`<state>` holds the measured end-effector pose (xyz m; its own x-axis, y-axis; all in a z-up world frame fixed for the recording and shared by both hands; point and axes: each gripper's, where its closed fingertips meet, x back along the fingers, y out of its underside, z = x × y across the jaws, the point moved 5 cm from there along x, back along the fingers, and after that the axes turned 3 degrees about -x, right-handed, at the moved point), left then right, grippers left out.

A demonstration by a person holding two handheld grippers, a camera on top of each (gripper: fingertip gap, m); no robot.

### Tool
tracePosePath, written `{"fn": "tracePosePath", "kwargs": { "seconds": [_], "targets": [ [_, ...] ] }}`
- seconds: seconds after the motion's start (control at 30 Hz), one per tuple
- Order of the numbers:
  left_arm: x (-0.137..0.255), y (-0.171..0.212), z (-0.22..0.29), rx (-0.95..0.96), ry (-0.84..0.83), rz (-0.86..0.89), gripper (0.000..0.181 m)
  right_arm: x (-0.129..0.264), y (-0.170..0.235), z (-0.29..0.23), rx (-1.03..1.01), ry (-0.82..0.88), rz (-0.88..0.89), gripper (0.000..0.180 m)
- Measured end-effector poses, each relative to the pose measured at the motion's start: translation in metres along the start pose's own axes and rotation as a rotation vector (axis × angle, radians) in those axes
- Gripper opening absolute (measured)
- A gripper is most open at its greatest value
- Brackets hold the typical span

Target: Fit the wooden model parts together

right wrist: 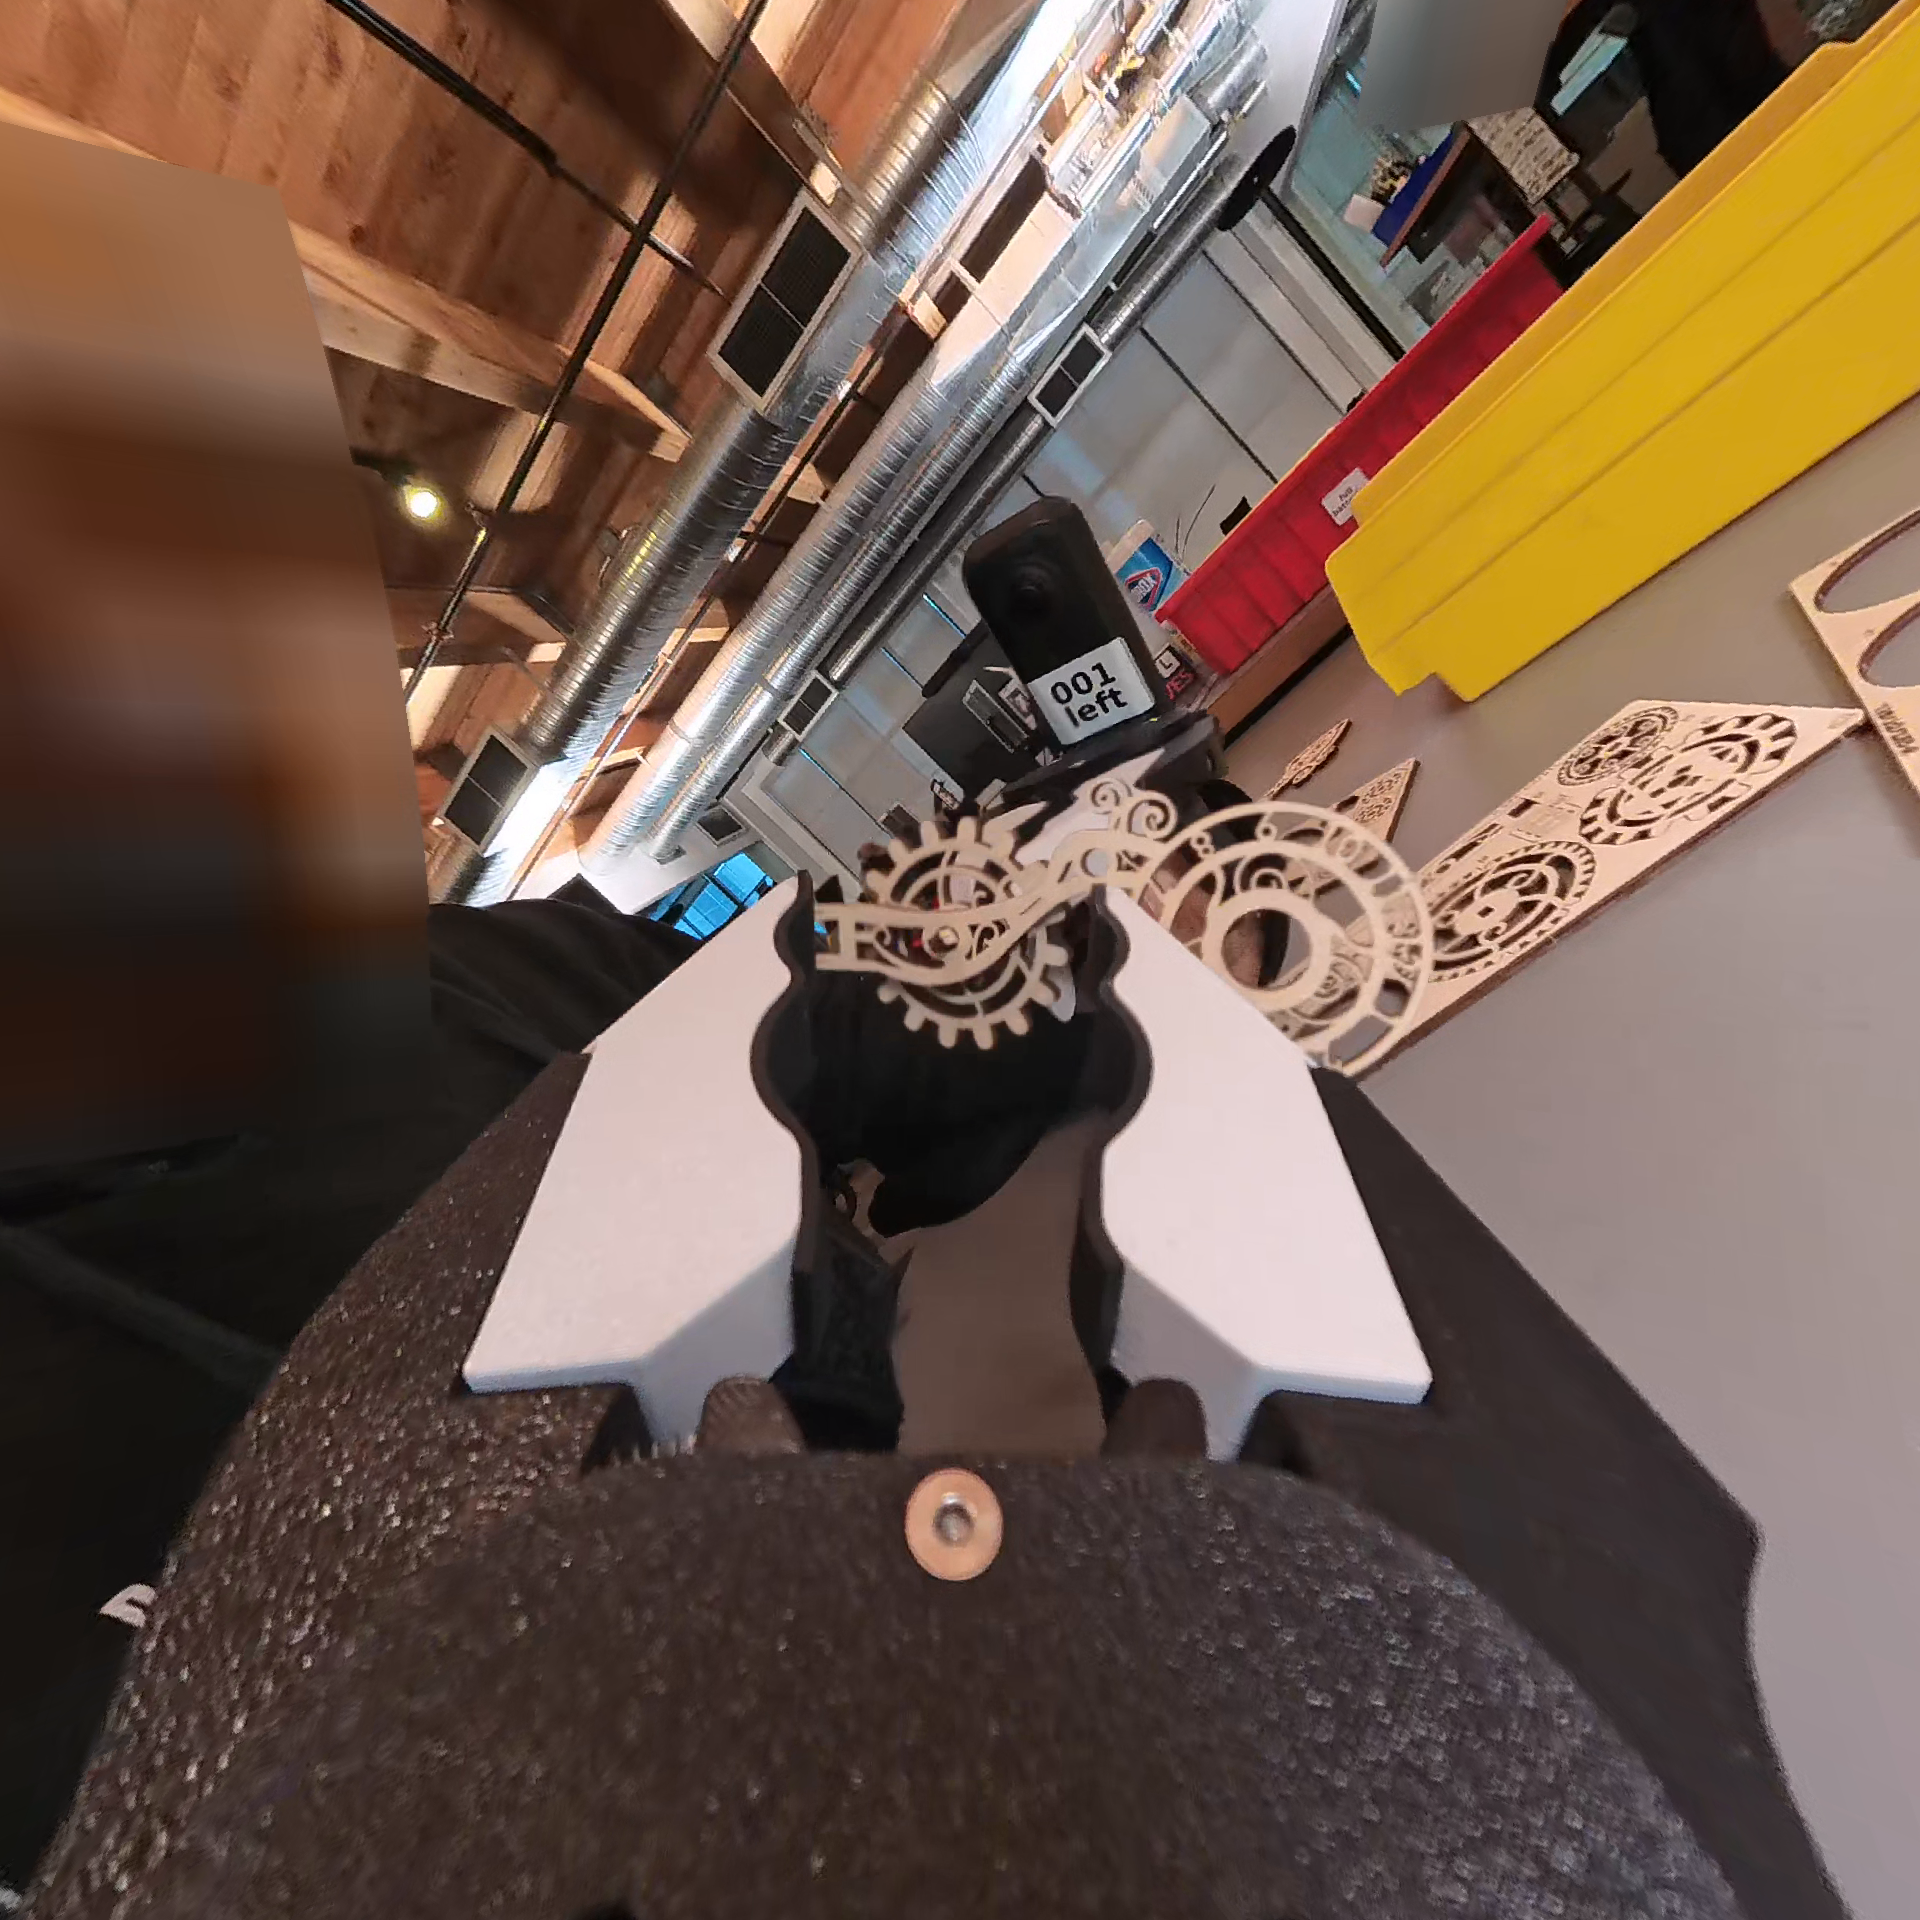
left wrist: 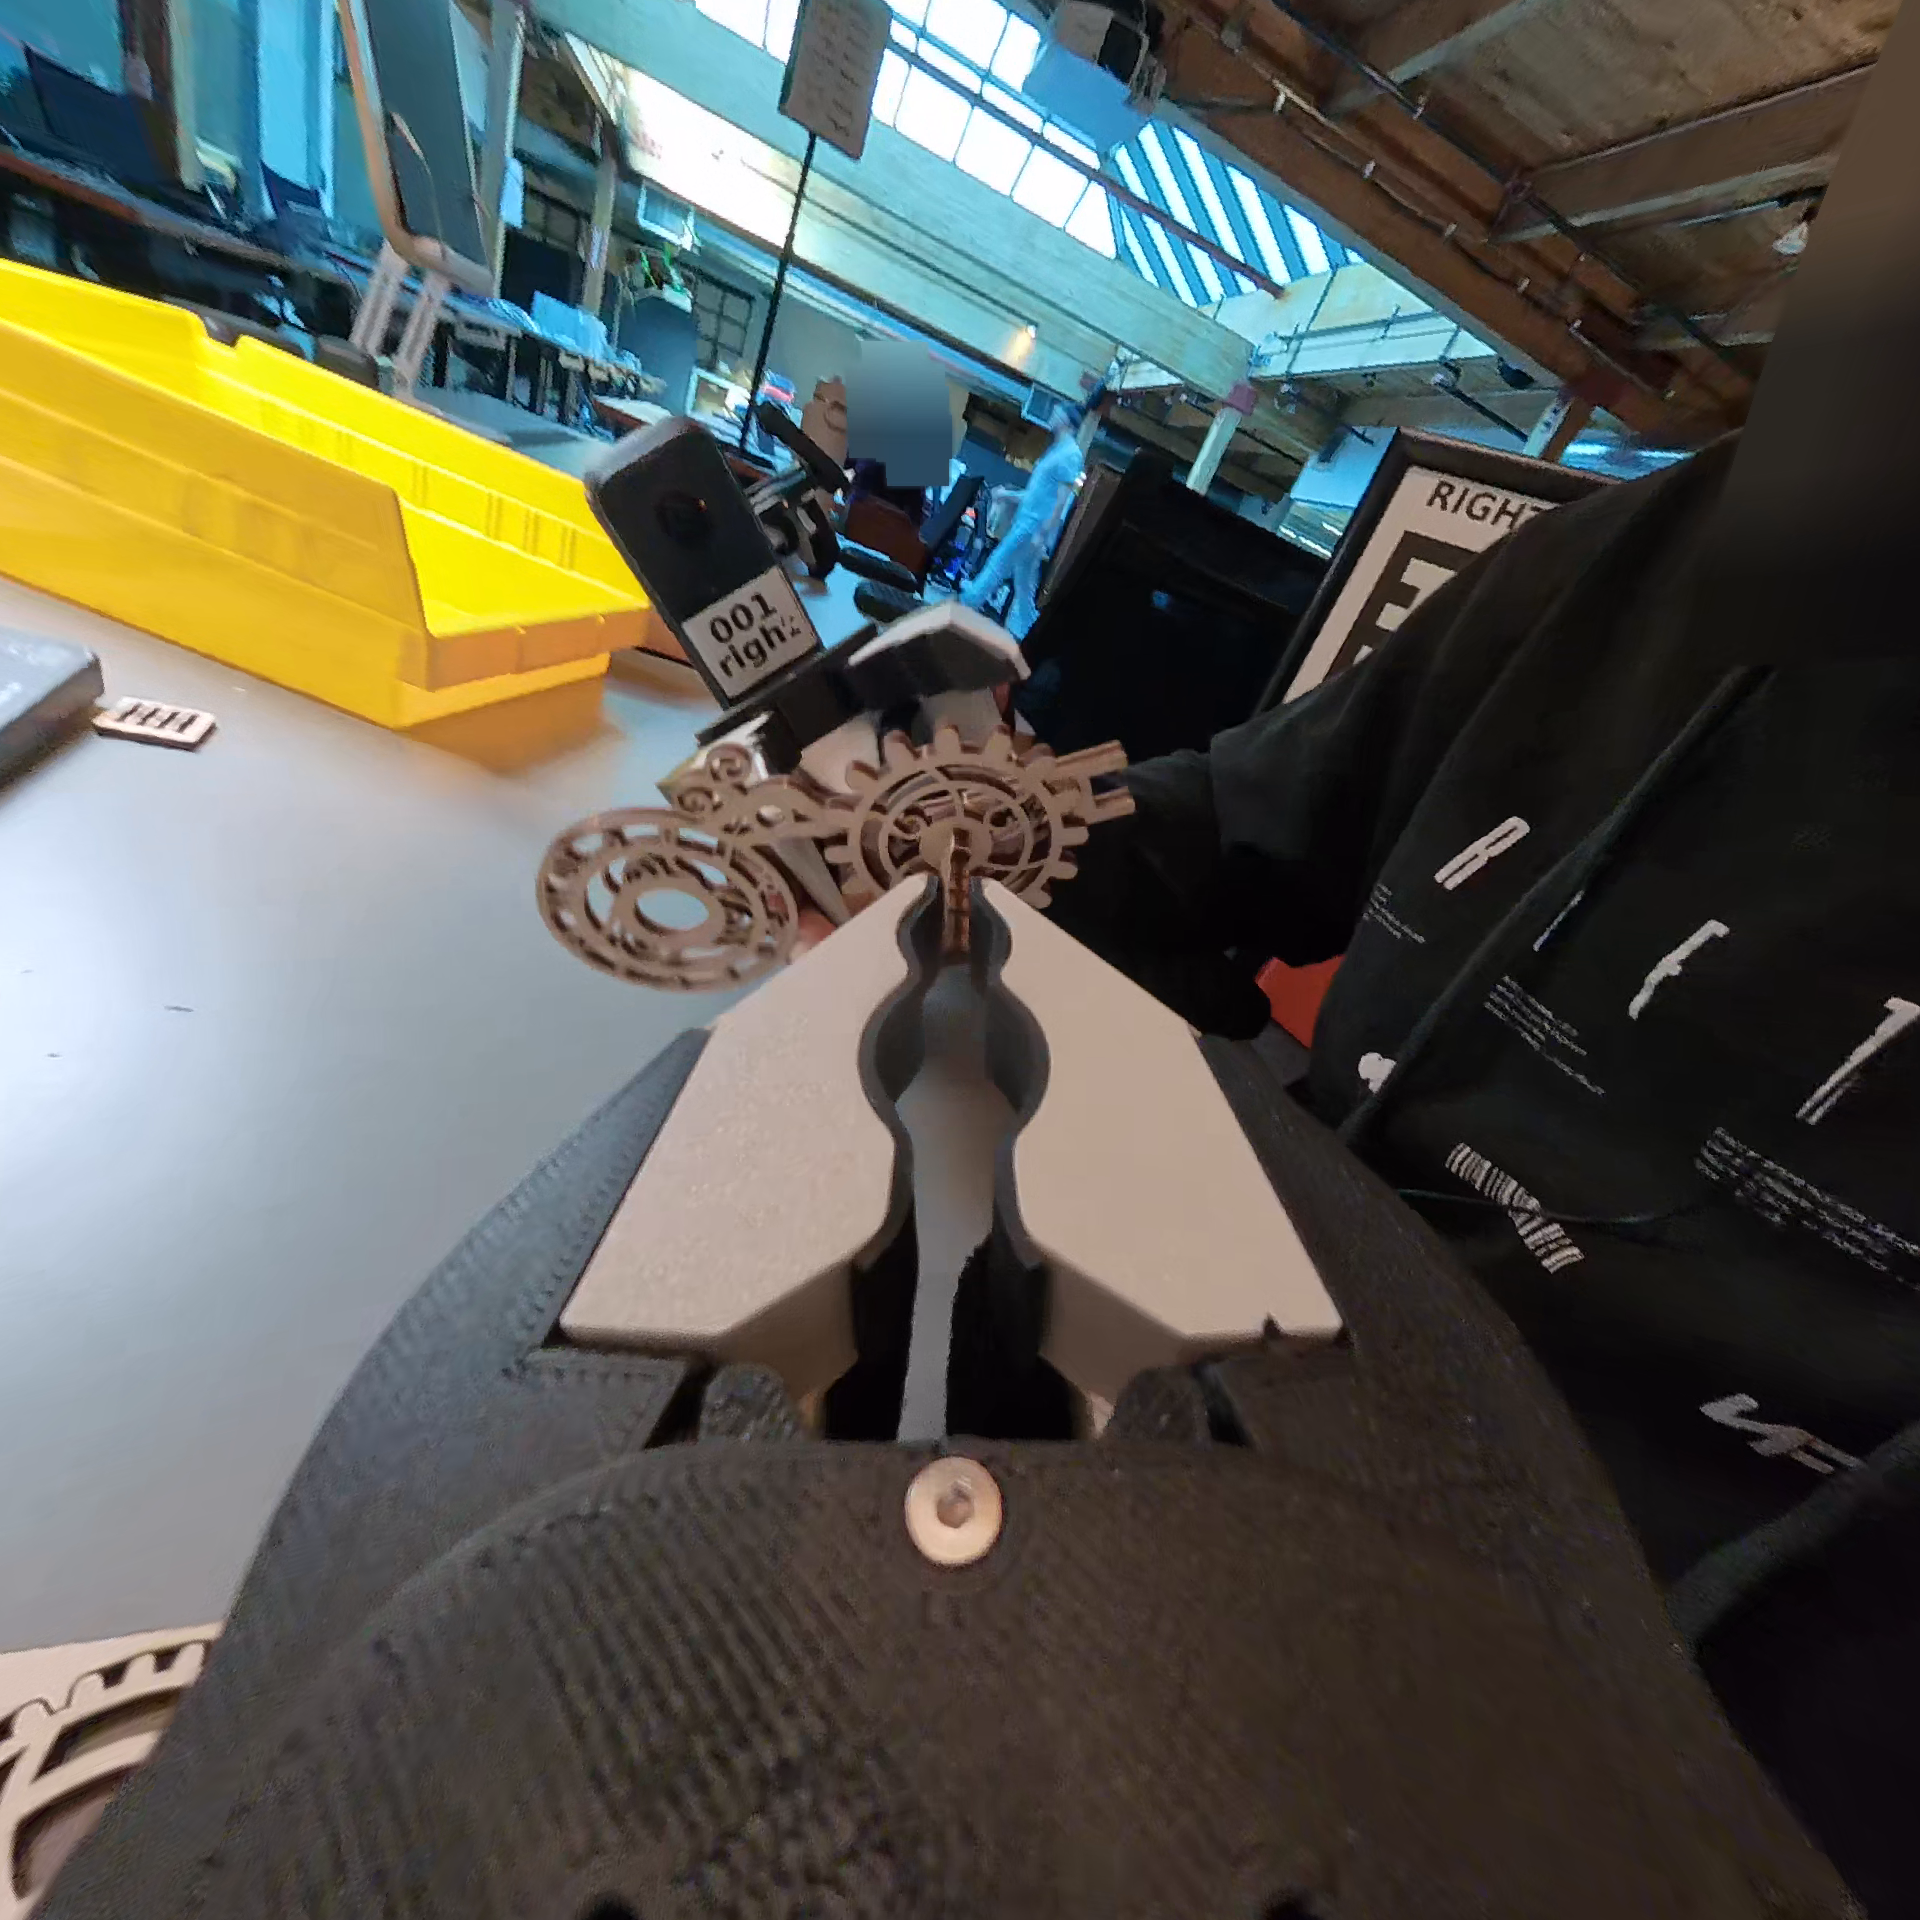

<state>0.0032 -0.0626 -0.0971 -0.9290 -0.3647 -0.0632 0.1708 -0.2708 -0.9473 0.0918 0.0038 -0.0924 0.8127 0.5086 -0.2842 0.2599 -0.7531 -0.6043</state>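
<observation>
The wooden model is a toothed gear (left wrist: 961, 821) joined to an ornate arm that ends in a pierced ring (left wrist: 665, 906). It is held up above the grey table. My left gripper (left wrist: 956, 904) is shut on a small wooden pin (left wrist: 957, 883), whose tip sits at the gear's hub. My right gripper (right wrist: 961, 914) faces it and holds the model, with the gear (right wrist: 956, 961) between its white fingers and the ring (right wrist: 1299, 935) sticking out to the right. Its body also shows in the left wrist view (left wrist: 727, 582), behind the model.
Yellow bins (left wrist: 260, 499) stand at the back of the table, with a red bin (right wrist: 1299, 551) beside them. Laser-cut wooden sheets (right wrist: 1558, 831) lie on the table. A small wooden piece (left wrist: 156, 720) lies to the left. A person's black sleeve (left wrist: 1558, 935) is close on the right. My left and right fingertips are right by each other.
</observation>
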Motion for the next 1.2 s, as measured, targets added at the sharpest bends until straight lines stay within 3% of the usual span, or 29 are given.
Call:
{"fn": "tracePosePath", "kwargs": {
  "seconds": [0.33,0.47,0.6,0.73,0.8,0.9,1.07,1.2],
  "targets": [
    [-0.006,0.023,-0.008,0.068,-0.027,-0.169,0.002,0.002,-0.003,0.000,0.051,0.041,-0.012,0.046],
    [0.000,0.021,-0.018,0.091,-0.090,-0.133,0.001,0.018,-0.014,0.009,0.121,0.188,0.015,0.040],
    [0.007,0.015,-0.028,0.103,-0.139,-0.075,0.002,0.016,0.000,0.000,0.179,0.175,-0.139,0.035],
    [0.006,0.012,-0.028,0.094,-0.113,-0.053,0.001,0.004,0.035,0.011,-0.070,0.152,-0.336,0.046],
    [0.003,0.011,-0.023,0.049,-0.095,-0.047,0.001,-0.001,0.038,0.015,-0.226,0.078,-0.292,0.052],
    [-0.002,0.010,-0.019,-0.006,-0.083,-0.056,0.001,-0.004,0.027,0.018,-0.266,0.050,-0.204,0.058],
    [-0.013,0.023,-0.037,0.179,-0.110,-0.200,0.002,0.012,-0.001,0.035,-0.208,0.147,-0.053,0.063],
    [-0.016,0.047,-0.058,0.479,-0.176,-0.374,0.002,0.027,-0.003,0.054,-0.064,0.370,-0.113,0.061]
  ]
}}
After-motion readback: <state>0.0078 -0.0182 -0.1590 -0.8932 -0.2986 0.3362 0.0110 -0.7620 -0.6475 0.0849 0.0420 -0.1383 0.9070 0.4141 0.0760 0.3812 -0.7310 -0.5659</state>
